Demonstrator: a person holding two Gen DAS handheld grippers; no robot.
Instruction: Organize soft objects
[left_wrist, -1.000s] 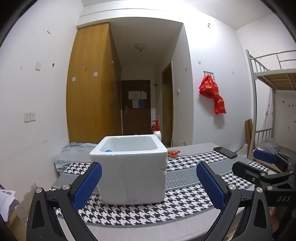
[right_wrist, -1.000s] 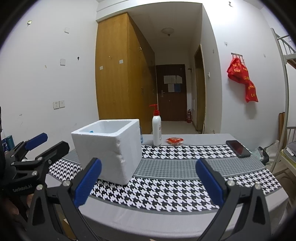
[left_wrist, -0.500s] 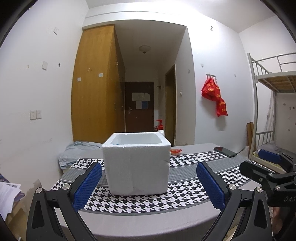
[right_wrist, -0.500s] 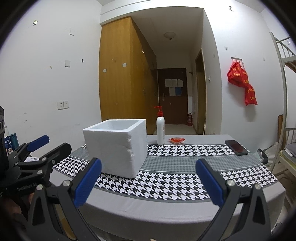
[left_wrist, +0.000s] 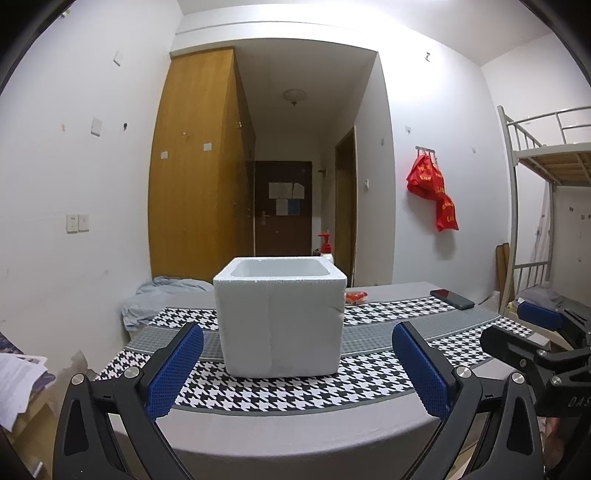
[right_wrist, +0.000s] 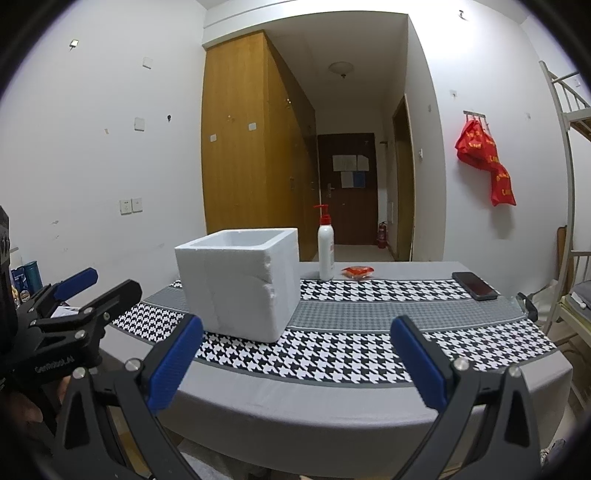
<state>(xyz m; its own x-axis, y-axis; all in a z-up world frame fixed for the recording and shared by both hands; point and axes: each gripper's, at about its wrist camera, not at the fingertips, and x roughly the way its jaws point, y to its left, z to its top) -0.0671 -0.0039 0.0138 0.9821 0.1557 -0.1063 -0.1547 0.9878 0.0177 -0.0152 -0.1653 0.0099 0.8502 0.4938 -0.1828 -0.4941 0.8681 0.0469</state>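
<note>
Both grippers, left and right, hover jaws wide, empty, short of the table edge.

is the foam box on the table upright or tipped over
Upright. The white foam box sits flat on the houndstooth table runner, its open top facing up and no lid on it. What it holds cannot be told from either view.

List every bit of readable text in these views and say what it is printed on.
"DAS": the start of a cut-off word on the right hand-held gripper, seen from the left wrist.
"GenRobot.AI", faint: on the left hand-held gripper, seen from the right wrist.
Yellow characters on the red bags: too blurred to read.
Papers on the door and the pump bottle label: too small to read.
</note>
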